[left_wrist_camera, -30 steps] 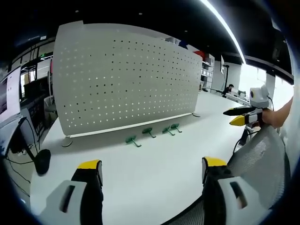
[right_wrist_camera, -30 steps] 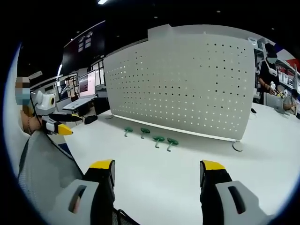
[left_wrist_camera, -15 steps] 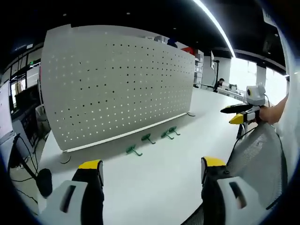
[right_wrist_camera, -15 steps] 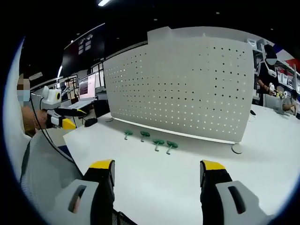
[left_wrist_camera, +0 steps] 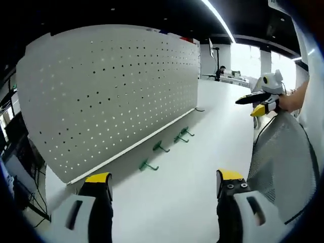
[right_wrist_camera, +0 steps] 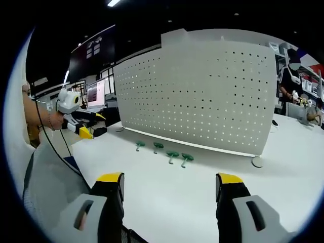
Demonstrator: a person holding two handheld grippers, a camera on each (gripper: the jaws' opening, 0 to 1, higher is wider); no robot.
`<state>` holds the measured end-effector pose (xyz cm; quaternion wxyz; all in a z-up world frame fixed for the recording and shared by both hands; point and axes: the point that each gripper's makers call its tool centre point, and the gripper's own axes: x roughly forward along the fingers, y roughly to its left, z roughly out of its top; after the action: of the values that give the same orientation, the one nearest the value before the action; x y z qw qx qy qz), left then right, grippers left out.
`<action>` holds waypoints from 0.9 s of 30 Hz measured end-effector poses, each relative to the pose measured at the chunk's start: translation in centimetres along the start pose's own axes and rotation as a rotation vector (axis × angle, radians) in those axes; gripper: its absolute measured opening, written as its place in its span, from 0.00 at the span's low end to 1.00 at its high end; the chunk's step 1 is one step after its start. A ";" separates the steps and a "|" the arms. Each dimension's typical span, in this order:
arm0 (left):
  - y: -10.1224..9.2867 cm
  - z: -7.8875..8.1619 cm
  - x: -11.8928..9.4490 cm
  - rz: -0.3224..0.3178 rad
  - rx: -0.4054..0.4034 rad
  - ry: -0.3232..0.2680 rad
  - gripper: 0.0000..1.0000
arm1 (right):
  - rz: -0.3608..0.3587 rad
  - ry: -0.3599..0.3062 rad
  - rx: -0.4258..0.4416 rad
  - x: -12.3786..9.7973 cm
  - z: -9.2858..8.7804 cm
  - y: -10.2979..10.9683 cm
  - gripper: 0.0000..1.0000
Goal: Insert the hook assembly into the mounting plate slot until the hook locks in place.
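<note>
A tall white pegboard (left_wrist_camera: 111, 91) (right_wrist_camera: 202, 96) stands upright on the white table (left_wrist_camera: 202, 172). Several green hooks lie in a row on the table along its foot; the nearest hook (left_wrist_camera: 148, 165) is at the left end, and the row shows again around the green hook (right_wrist_camera: 172, 155). My left gripper (left_wrist_camera: 164, 182) is open with nothing between its yellow-tipped jaws, well short of the hooks. My right gripper (right_wrist_camera: 169, 182) is open too and holds nothing. The right gripper (left_wrist_camera: 248, 105) hovers at the right, above the table. At the left, the left gripper (right_wrist_camera: 97, 125) is held in a hand.
A grey mesh chair back (left_wrist_camera: 283, 152) (right_wrist_camera: 45, 187) sits close to both grippers at the table's near edge. The pegboard's round foot (right_wrist_camera: 258, 162) rests on the table at the right. A person (right_wrist_camera: 293, 76) stands far behind the board.
The left gripper view has swung so the pegboard now runs off to the left. In the right gripper view the left gripper has come forward over the table's edge. The hooks have not moved.
</note>
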<state>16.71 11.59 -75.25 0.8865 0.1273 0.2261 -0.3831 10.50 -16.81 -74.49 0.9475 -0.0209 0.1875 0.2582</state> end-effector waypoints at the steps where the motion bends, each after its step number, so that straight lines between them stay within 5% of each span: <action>1: 0.1 0.1 0.2 -0.005 -0.001 0.003 0.87 | 0.001 0.001 -0.002 0.0 0.0 0.0 0.71; 27: 2.9 -0.7 4.9 -0.169 0.201 0.191 0.85 | 0.008 0.003 -0.007 0.1 0.0 0.0 0.72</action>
<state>21.63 10.78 -78.19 0.8082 0.2320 0.2798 -0.4634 10.53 -16.78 -74.55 0.9461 -0.0238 0.1879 0.2626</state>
